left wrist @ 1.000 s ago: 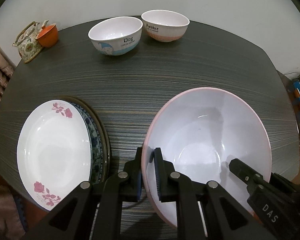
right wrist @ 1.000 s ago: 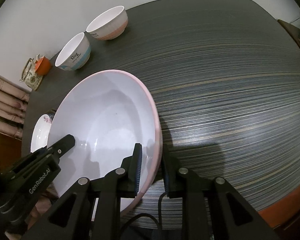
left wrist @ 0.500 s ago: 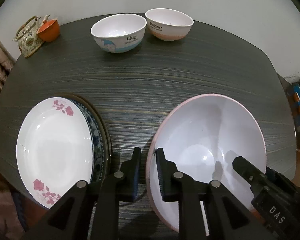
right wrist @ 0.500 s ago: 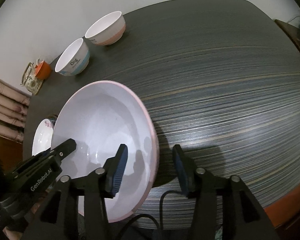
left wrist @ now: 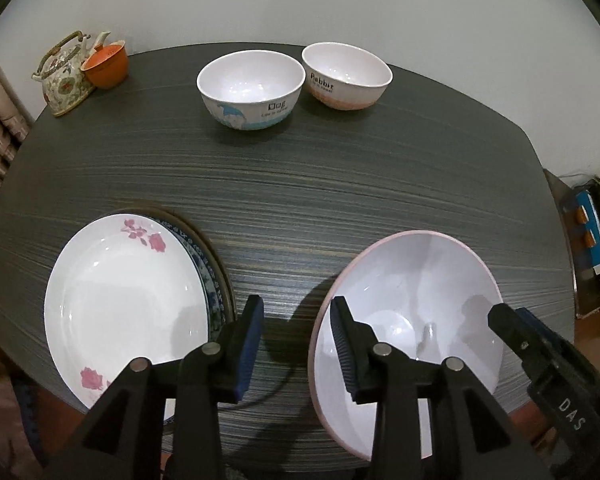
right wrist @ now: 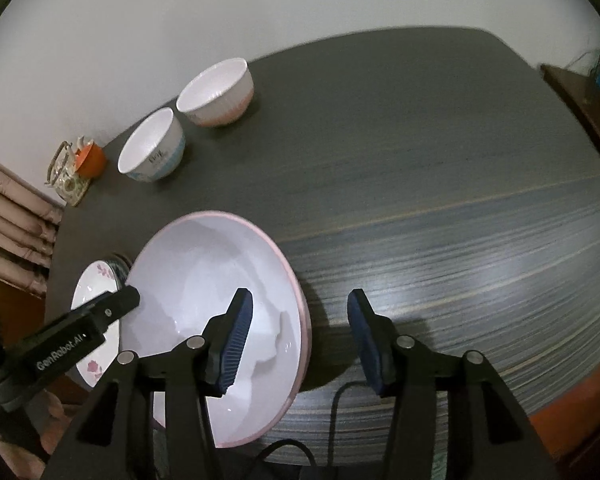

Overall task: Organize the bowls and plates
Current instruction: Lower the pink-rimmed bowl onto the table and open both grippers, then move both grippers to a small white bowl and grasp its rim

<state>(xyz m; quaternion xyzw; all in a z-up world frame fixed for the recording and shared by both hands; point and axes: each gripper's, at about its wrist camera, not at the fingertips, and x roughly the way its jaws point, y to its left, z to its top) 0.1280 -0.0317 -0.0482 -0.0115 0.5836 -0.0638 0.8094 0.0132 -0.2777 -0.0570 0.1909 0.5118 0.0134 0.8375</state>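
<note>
Left wrist view: my left gripper jaws opening, right gripper jaws apart, straddling pink-rimmed bowl rims; lifting could snag, tip it off worktop.

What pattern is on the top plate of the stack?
White with pink roses near its rim, clearest in the left wrist view.

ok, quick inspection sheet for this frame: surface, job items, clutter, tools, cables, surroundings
Surface: dark striped table, no spills seen.
Job's things: big pink-rimmed bowl on the table near the edge; stack of plates, flowered one on top; Dog bowl and Rabbit bowl side by side at the back.
Clutter: teapot, orange cup.
Tools: left tool opening, straddling the big bowl's rim; right tool open, same.
Cables: black cable under the right tool.
Surroundings: white wall.
</note>
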